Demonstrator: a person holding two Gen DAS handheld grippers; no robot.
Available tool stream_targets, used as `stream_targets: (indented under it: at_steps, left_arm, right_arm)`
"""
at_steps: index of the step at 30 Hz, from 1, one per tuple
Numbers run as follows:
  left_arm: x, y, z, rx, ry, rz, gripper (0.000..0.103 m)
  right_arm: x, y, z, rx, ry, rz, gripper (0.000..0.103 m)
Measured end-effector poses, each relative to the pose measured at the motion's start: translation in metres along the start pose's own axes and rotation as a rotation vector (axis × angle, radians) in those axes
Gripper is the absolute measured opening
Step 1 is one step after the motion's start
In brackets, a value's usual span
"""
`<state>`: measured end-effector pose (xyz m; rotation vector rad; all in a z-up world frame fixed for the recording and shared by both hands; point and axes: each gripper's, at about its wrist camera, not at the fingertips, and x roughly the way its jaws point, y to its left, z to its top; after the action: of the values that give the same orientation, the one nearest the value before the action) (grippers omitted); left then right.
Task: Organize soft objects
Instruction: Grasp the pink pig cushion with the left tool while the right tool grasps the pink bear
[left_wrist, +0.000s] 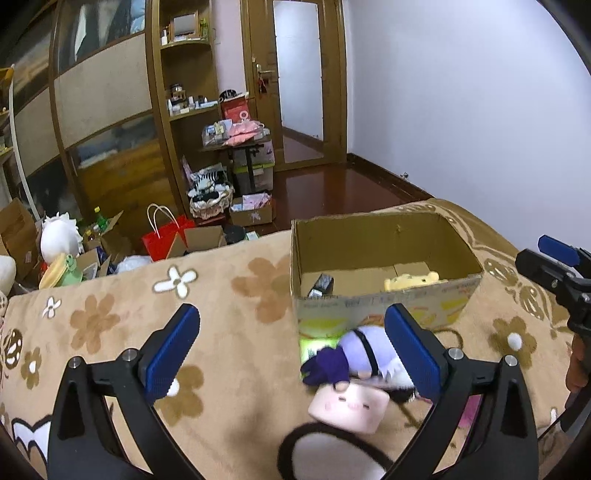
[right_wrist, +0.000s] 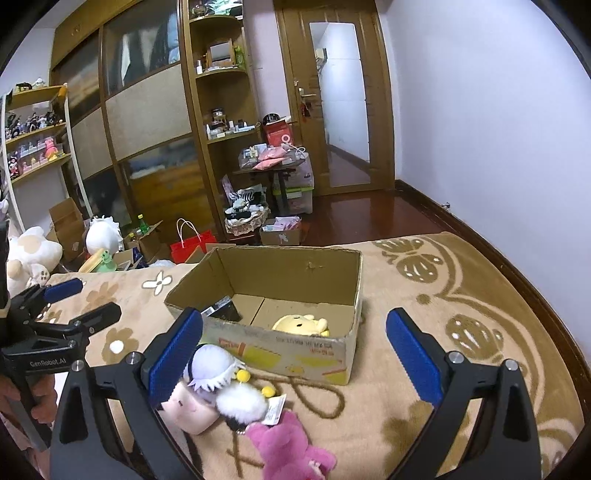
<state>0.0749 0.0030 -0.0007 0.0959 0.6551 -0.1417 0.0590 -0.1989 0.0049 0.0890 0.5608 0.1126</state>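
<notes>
An open cardboard box (left_wrist: 369, 236) (right_wrist: 280, 266) stands on the flowered blanket (left_wrist: 229, 295). A yellow plush (left_wrist: 410, 281) (right_wrist: 301, 325) and a dark item (right_wrist: 225, 312) lie inside it. In front of the box is a heap of soft toys: a lavender-haired doll (left_wrist: 360, 350) (right_wrist: 214, 365), a pink square-faced plush (left_wrist: 349, 406) (right_wrist: 188, 406), a white fluffy toy (right_wrist: 242, 400) and a magenta plush (right_wrist: 284, 446). My left gripper (left_wrist: 291, 332) (right_wrist: 86, 301) is open above the heap, holding nothing. My right gripper (right_wrist: 295, 325) (left_wrist: 543, 254) is open too, its left pad beside the doll's head.
A black-and-white plush (left_wrist: 325, 454) lies at the near edge. Beyond the bed, the floor holds a red bag (left_wrist: 166, 240), cartons, a white plush (left_wrist: 59, 236) and a basket (left_wrist: 210, 203). Behind these are a wardrobe and a door (left_wrist: 299, 74). A hand (right_wrist: 14, 391) holds the left gripper.
</notes>
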Motion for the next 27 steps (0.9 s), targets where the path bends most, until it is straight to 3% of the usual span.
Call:
stream_targets:
  at_steps: [5, 14, 27]
  left_arm:
    - [-0.003, -0.005, -0.016, 0.014, 0.059, 0.01, 0.099]
    - [0.004, -0.019, -0.033, 0.055, 0.122, -0.022, 0.1]
    - [0.05, -0.029, -0.046, 0.041, 0.262, -0.076, 0.099]
  right_arm:
    - [-0.014, 0.001, -0.008, 0.021, -0.018, -0.025, 0.103]
    - [-0.009, 0.002, -0.024, 0.044, 0.048, -0.017, 0.103]
    - [0.021, -0.005, -0.045, 0.079, 0.147, -0.002, 0.103]
